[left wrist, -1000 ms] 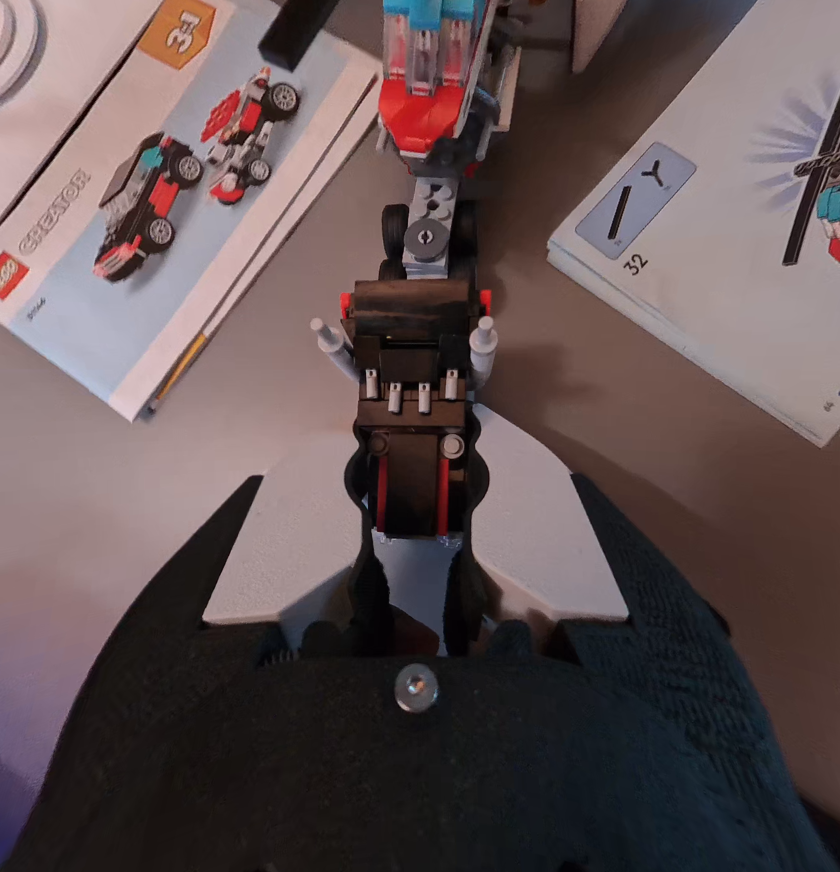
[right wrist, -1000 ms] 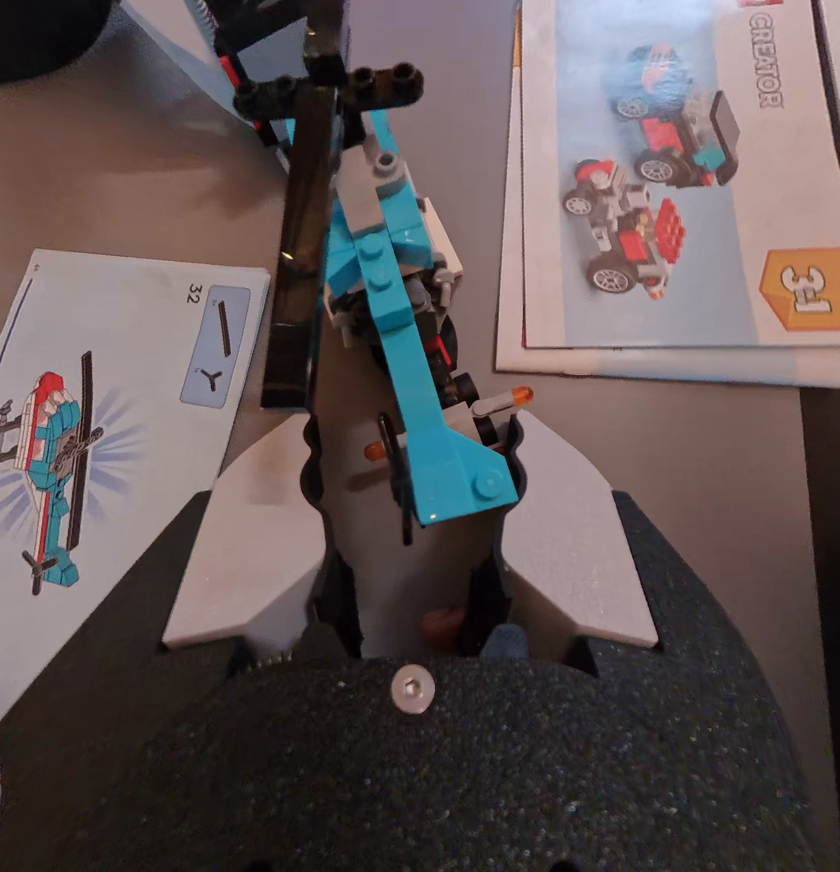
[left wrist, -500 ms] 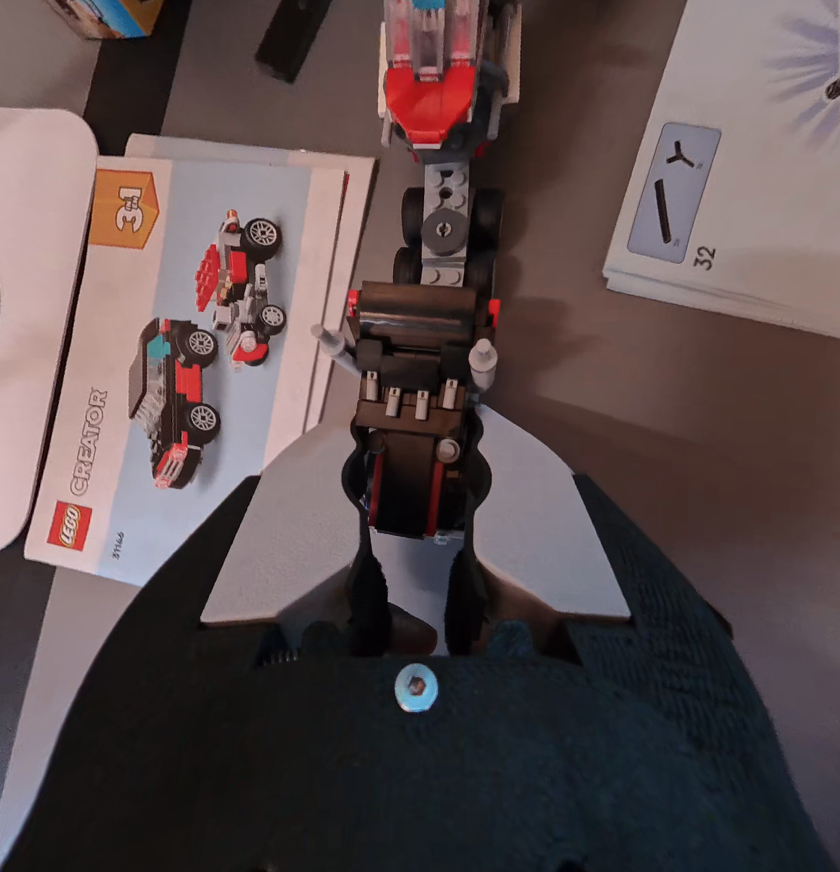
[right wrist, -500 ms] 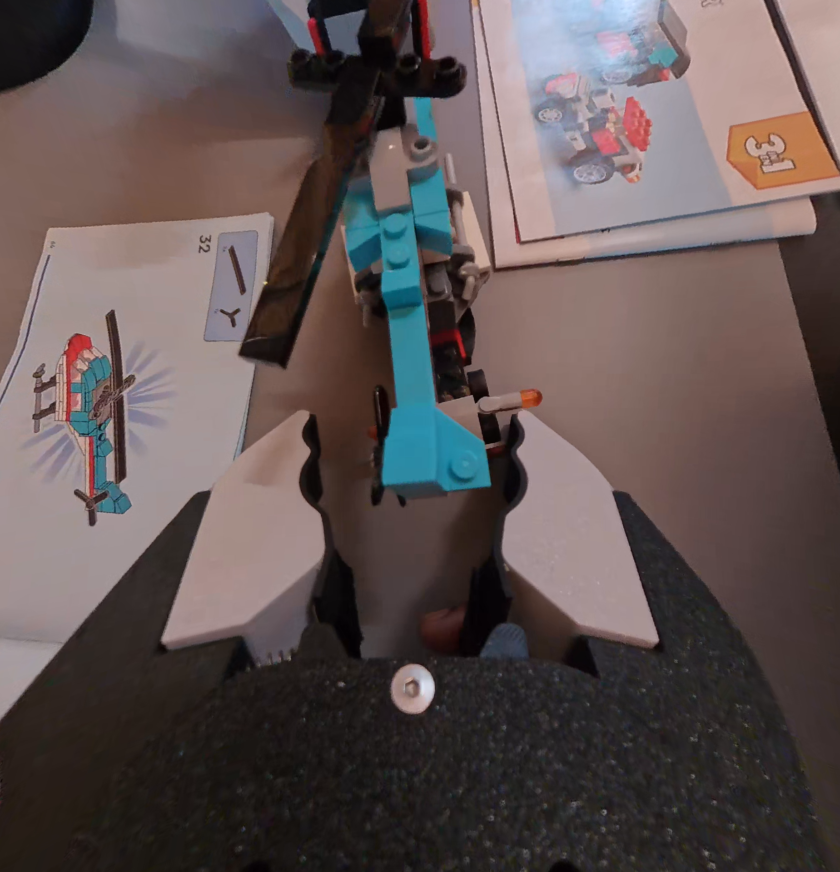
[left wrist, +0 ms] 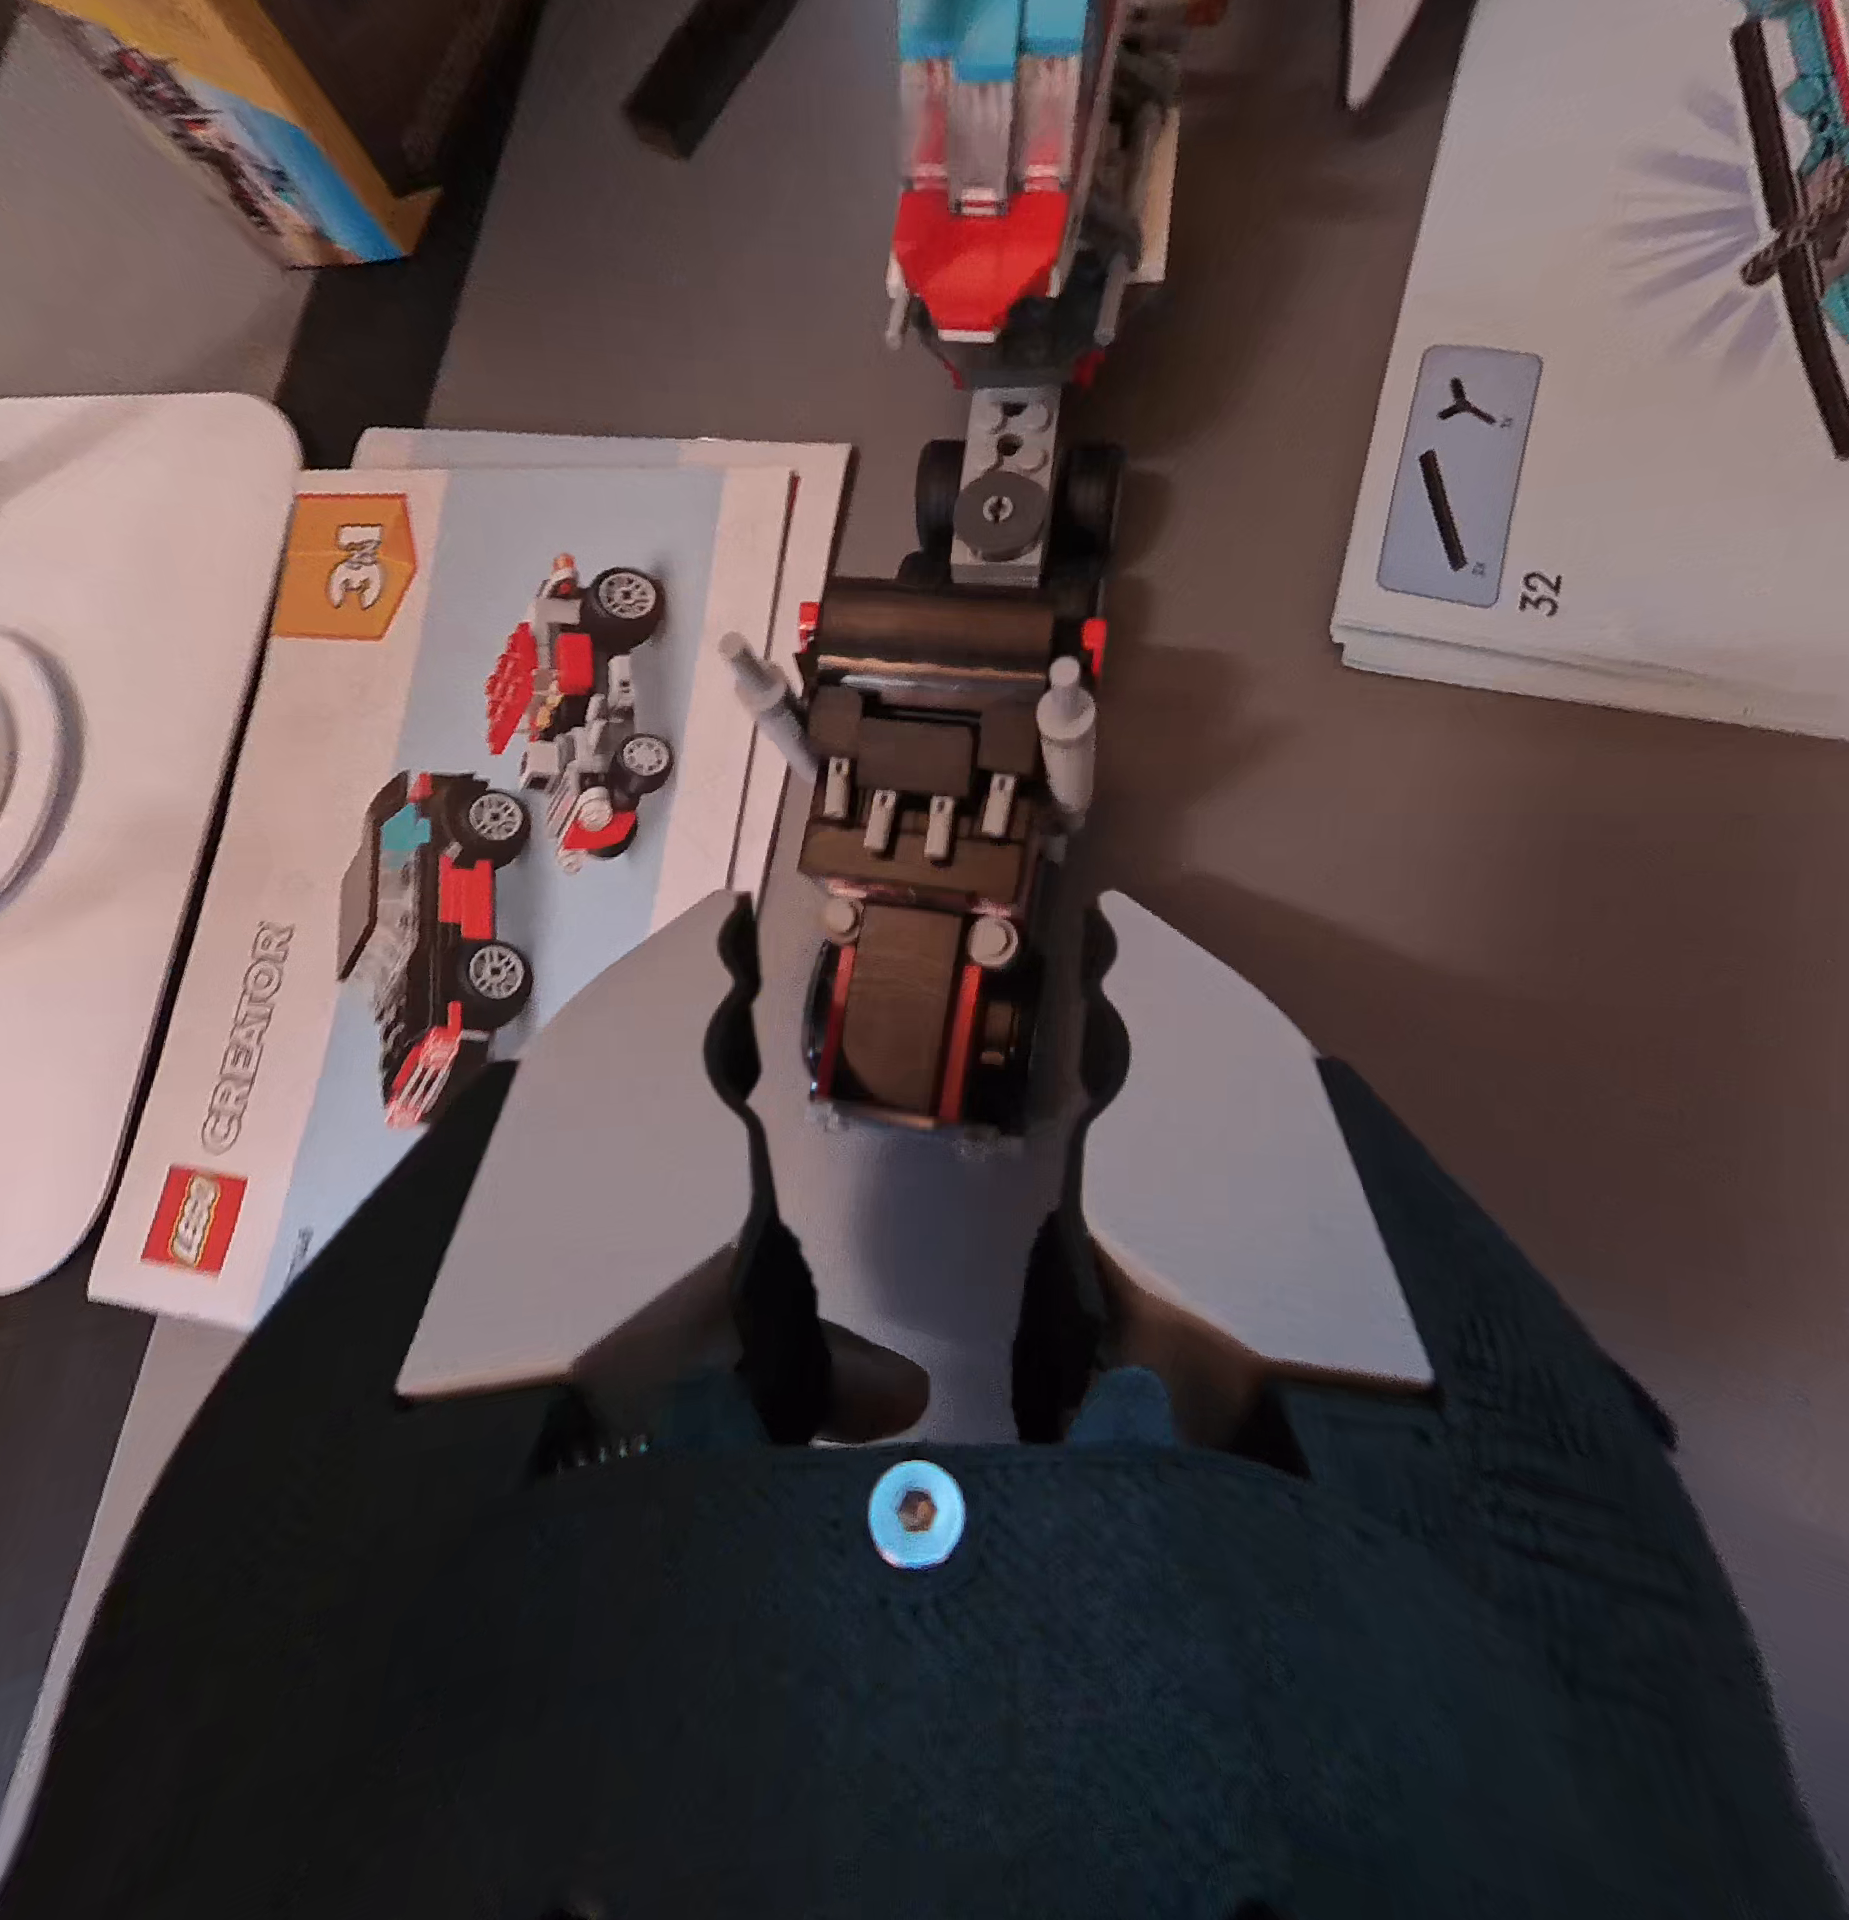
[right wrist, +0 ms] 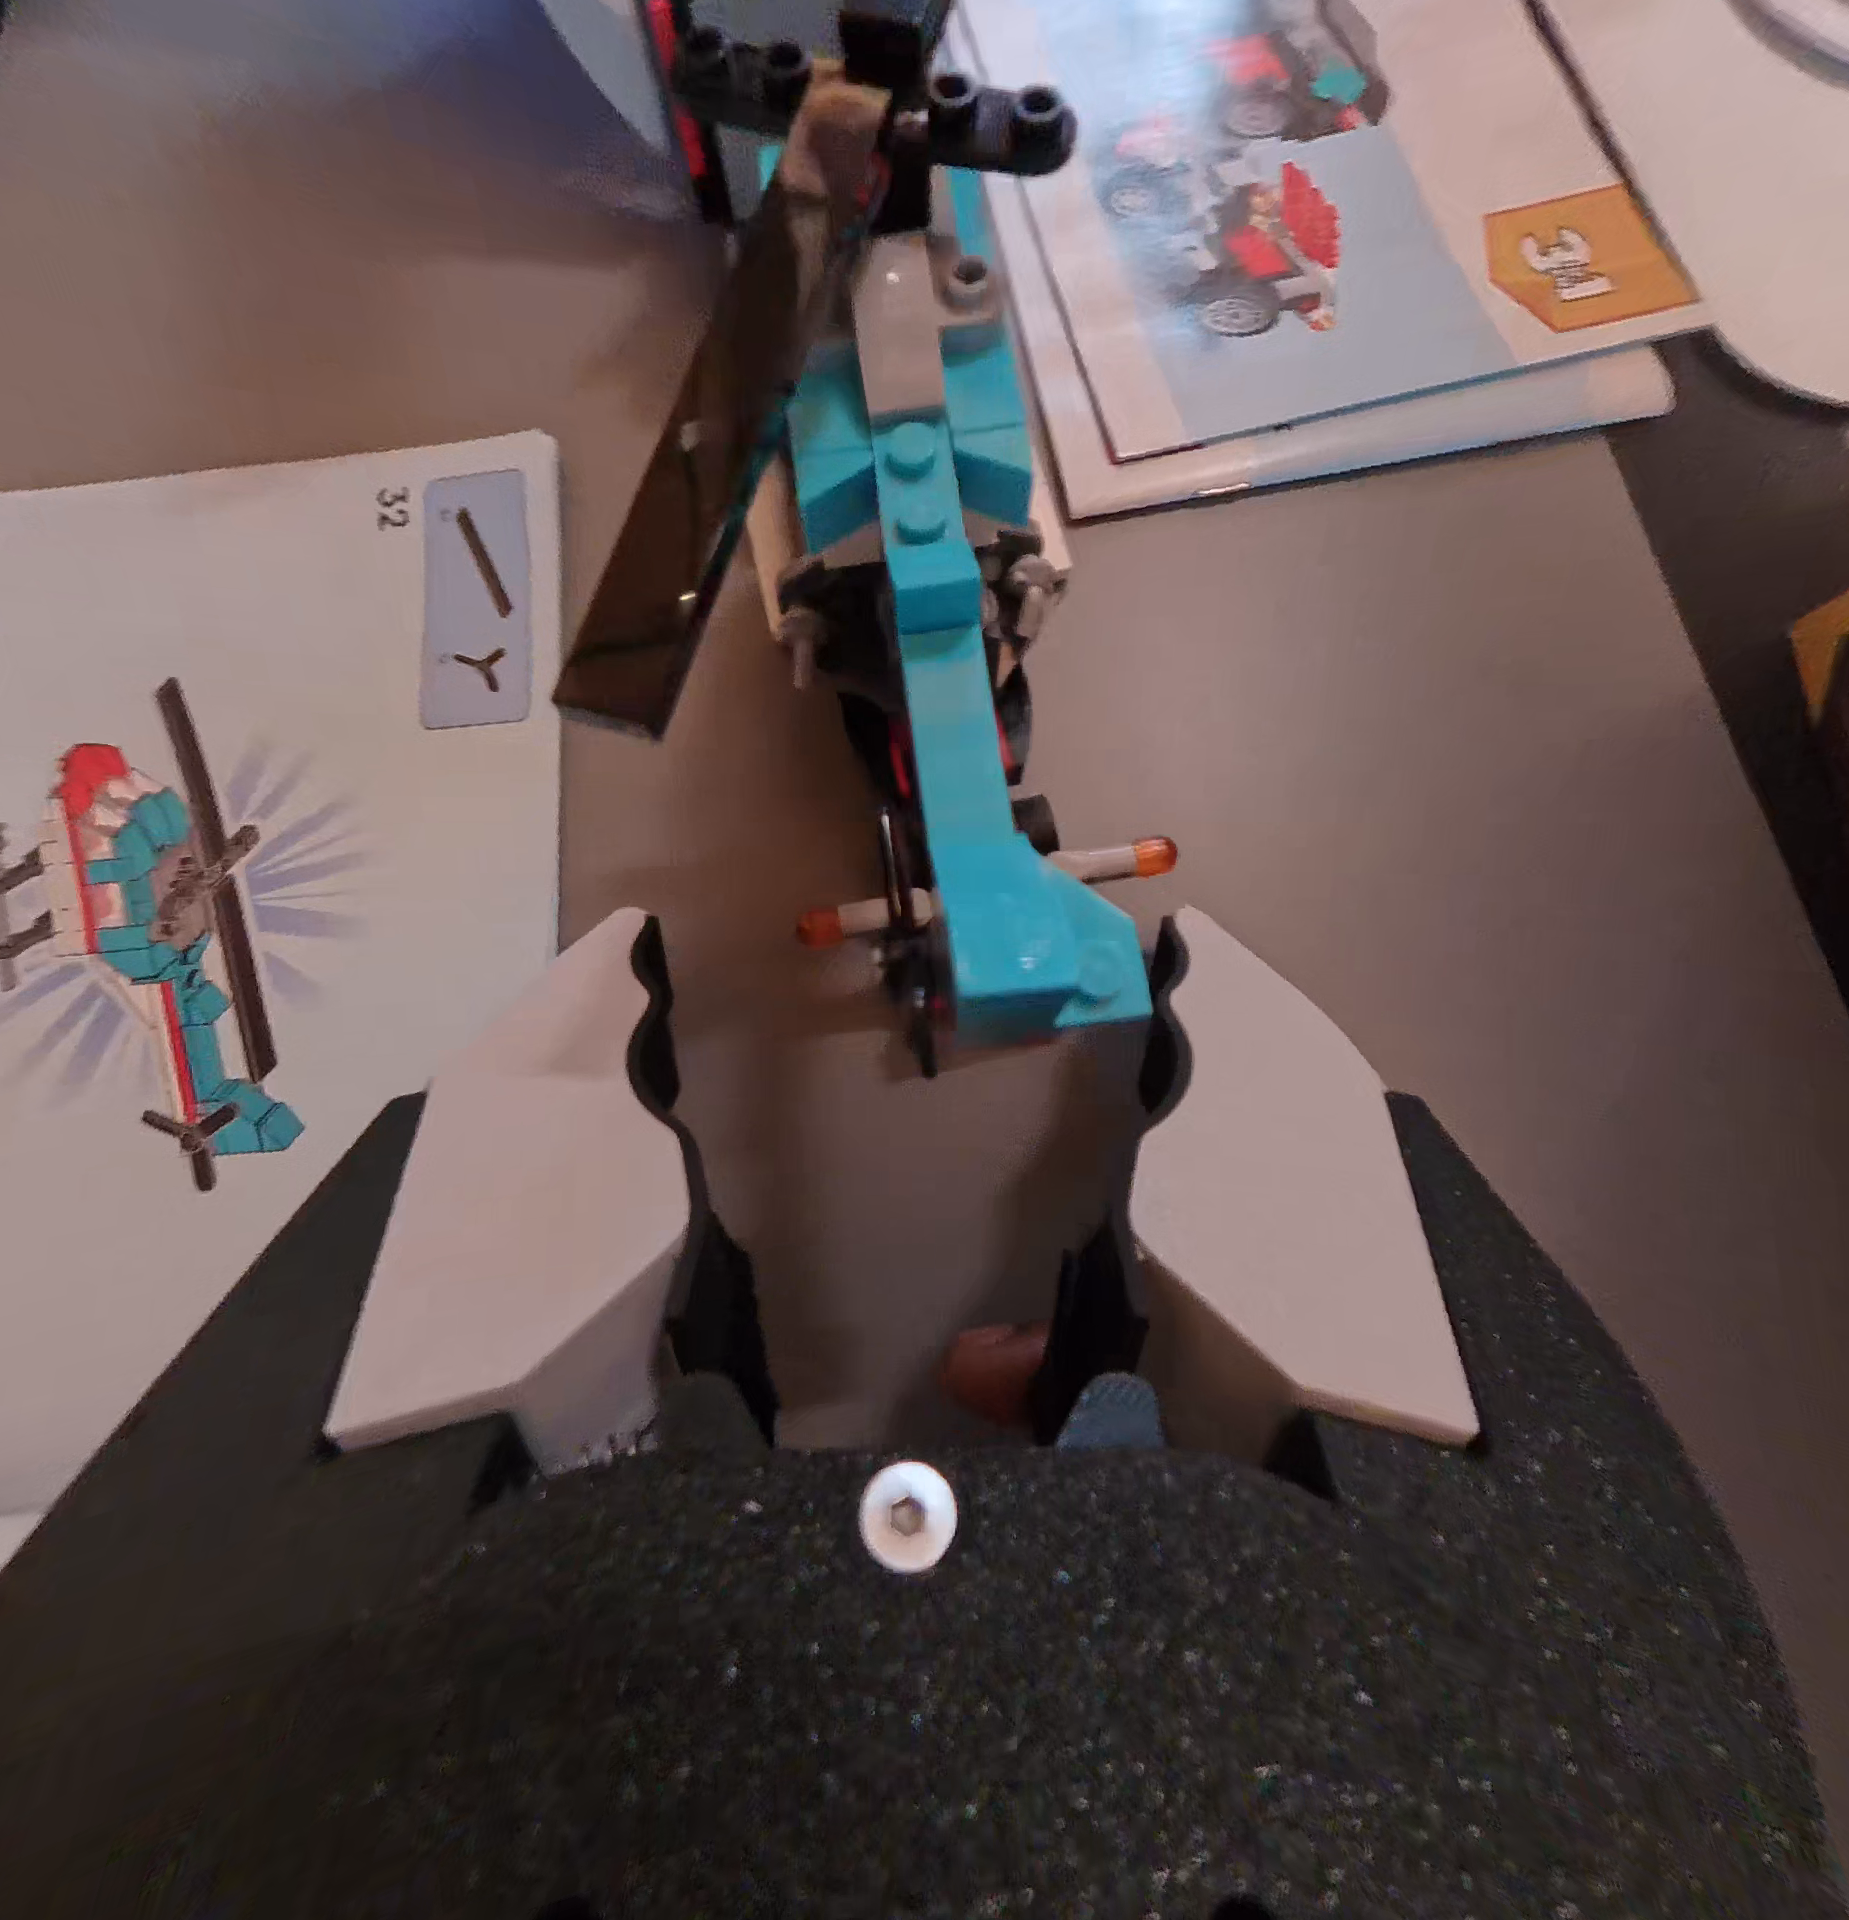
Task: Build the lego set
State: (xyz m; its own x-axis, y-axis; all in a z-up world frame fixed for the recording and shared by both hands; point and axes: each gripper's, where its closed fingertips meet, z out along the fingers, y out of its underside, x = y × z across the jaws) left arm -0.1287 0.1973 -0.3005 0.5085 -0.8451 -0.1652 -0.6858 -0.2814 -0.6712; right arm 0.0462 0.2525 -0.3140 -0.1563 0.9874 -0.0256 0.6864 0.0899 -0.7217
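Observation:
A black and red lego truck (left wrist: 920, 831) stands on the grey table, with a grey wheeled trailer (left wrist: 1003, 499) behind it. A teal, white and red helicopter (left wrist: 977, 260) sits past the trailer. My left gripper (left wrist: 920, 914) is open, with the truck's front between the fingers and a gap on both sides. In the right wrist view the helicopter's teal tail (right wrist: 961, 727) points at me, with a long black rotor blade (right wrist: 691, 520) on its left. My right gripper (right wrist: 904, 925) is open. The tail's end lies between its fingers, close to the right finger (right wrist: 1263, 1143).
A closed instruction booklet (left wrist: 484, 831) lies left of the truck, also in the right wrist view (right wrist: 1315, 312). An open booklet page (left wrist: 1626, 416) lies to the right, also in the right wrist view (right wrist: 224, 831). The set's box (left wrist: 224, 125) and a white object (left wrist: 89, 831) are at the left. My hands' fingertips stand some 20 centimetres from each other. From the left gripper's tips to the grey wheeled trailer (left wrist: 1003, 499) is close to 7 centimetres.
My left gripper has opened and let go of the truck's front. The black rotor blade has swung a little. The right gripper stays open around the tail.

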